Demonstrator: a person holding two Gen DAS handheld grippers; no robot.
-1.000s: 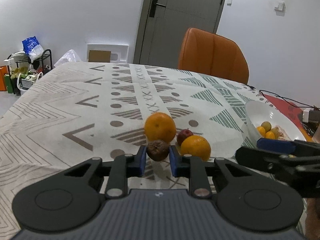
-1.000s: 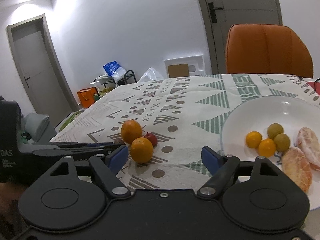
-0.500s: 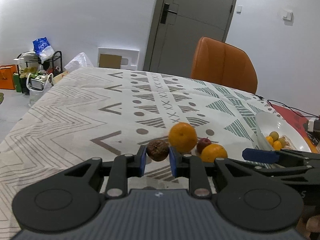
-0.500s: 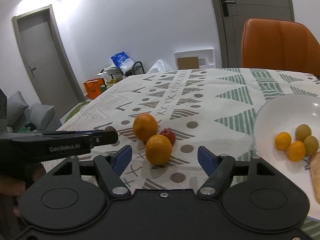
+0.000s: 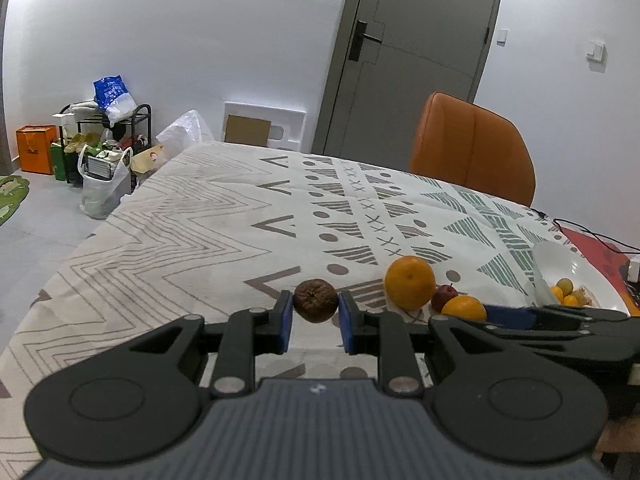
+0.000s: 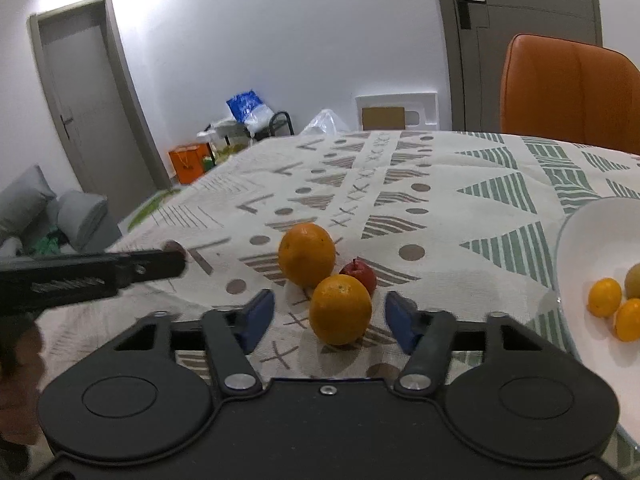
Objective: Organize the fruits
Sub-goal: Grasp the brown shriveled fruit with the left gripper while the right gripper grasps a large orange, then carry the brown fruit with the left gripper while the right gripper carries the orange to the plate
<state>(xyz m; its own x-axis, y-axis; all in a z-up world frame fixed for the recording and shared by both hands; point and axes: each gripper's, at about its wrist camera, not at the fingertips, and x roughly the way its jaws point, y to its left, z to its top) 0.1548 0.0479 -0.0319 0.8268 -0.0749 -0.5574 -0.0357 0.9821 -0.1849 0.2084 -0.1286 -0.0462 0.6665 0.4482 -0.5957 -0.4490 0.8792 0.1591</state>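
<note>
No writing is legible; left gripper [image 5: 315, 314] jaws grip brown fruit [image 5: 315, 300], right gripper [image 6: 330, 318] jaws closing around near orange [image 6: 340, 309].

A brown, wrinkled fruit [image 5: 315, 300] sits between the blue pads [image 5: 285, 320] of the black left hand-held gripper [image 5: 314, 322]. Two oranges [image 6: 340, 309] are bright orange, the small apple [image 6: 359, 274] red. The bench cloth [image 5: 192, 232] is cream with grey-brown chevrons, dots and green striped triangles. The plate [image 6: 580, 240] is white, the chair [image 5: 472, 148] orange.
</note>
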